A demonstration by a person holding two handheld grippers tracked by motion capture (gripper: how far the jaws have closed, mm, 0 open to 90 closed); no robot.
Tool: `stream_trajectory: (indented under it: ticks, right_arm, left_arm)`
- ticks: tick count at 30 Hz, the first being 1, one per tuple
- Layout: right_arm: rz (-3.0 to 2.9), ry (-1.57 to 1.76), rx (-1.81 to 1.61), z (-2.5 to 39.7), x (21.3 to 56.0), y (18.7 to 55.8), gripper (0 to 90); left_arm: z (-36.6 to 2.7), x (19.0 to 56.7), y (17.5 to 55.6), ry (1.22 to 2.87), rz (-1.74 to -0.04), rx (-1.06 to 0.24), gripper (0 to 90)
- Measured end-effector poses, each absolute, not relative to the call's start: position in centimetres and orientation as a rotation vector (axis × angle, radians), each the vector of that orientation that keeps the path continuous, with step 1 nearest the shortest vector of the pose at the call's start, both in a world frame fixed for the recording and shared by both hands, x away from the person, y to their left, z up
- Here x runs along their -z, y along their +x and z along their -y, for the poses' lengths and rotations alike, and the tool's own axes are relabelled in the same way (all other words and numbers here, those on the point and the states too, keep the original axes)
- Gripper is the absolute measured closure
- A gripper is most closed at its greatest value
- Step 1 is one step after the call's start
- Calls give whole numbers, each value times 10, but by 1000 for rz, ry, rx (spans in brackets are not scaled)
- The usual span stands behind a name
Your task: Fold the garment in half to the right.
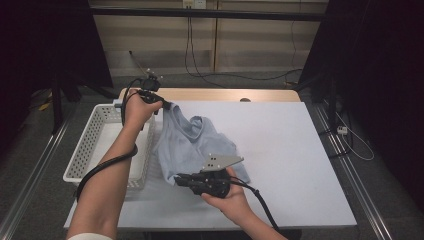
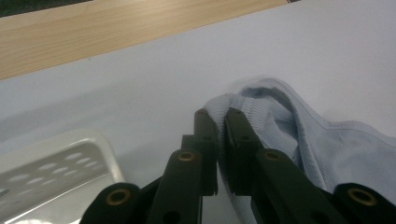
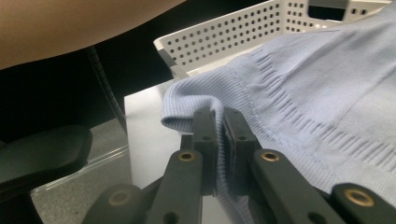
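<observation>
A pale blue knit garment (image 1: 192,140) lies crumpled on the white table top (image 1: 280,150), left of centre. My left gripper (image 1: 162,103) is raised at the garment's far corner and shut on its ribbed edge (image 2: 224,105), lifting that corner. My right gripper (image 1: 180,180) lies low at the garment's near edge, pointing left, and is shut on the ribbed hem (image 3: 205,105). In each gripper view the cloth is pinched between the two black jaws (image 2: 220,116) (image 3: 219,114).
A white perforated basket (image 1: 95,135) stands at the table's left side, right beside the garment; its wall (image 3: 243,28) shows beyond the hem. A wooden strip (image 1: 210,94) runs along the table's far edge. Bare white surface lies to the right.
</observation>
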State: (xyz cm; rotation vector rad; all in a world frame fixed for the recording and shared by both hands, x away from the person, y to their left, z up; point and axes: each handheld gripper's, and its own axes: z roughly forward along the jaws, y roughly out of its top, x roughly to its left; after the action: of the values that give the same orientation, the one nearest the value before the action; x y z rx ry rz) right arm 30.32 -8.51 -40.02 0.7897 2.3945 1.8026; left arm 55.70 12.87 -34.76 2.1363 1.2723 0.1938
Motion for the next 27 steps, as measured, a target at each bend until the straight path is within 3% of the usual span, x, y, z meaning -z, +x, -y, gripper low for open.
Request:
stream_trajectory:
  ticks: [14, 27]
  right_arm:
    - [-2279, 894, -1803, 128, 400, 303, 860]
    - [-2175, 979, -1779, 156, 403, 301, 859]
  left_arm:
    - [-101, 357, 563, 2154, -1238, -211, 830]
    - [-91, 358, 564, 2147, -1182, -238, 737]
